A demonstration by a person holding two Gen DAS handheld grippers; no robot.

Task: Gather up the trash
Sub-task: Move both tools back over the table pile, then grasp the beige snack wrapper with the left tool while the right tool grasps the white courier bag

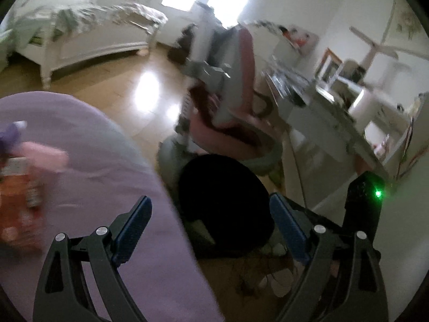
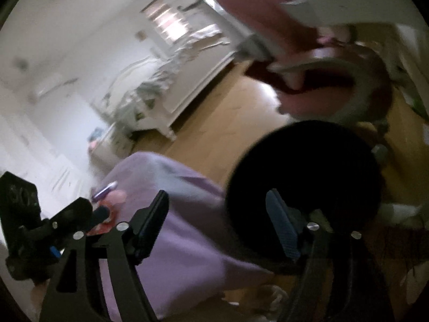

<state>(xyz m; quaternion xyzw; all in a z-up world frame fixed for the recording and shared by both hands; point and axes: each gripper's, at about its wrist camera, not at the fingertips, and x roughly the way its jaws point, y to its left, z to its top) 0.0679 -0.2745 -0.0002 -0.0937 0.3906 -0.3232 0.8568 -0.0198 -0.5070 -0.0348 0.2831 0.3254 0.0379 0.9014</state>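
Both grippers are empty right now. The left gripper (image 1: 210, 230) has its jaws spread wide with nothing between them, and the right gripper (image 2: 217, 222) is well open too, also holding nothing.

Taking the black bin (image 1: 225, 204) as the landmark: it sits on the floor just beyond both sets of fingers, its dark mouth facing up. Right beside it, on its left, is the purple bed (image 1: 88, 145).

The trash looks to be the pile on that bed, well left of the bin: an orange-red wrapper (image 1: 18, 201) and a pink thing (image 1: 43, 158) next to it. Everything's blurry, so I can't say exactly what they are. My guess is they're light, crinkly and soft, nothing fragile. I'd pinch the wrapper by a loose edge or crumpled fold, since flat film could slip out of the pads.

Beyond the bin is a pink chair (image 1: 241, 123) on a grey base, then a cluttered desk (image 1: 321, 102) to the right and a white bed (image 1: 88, 40) far across the wood floor (image 1: 120, 86). Nothing blocks the short hop from pile to bin, though the bed edge sits close.
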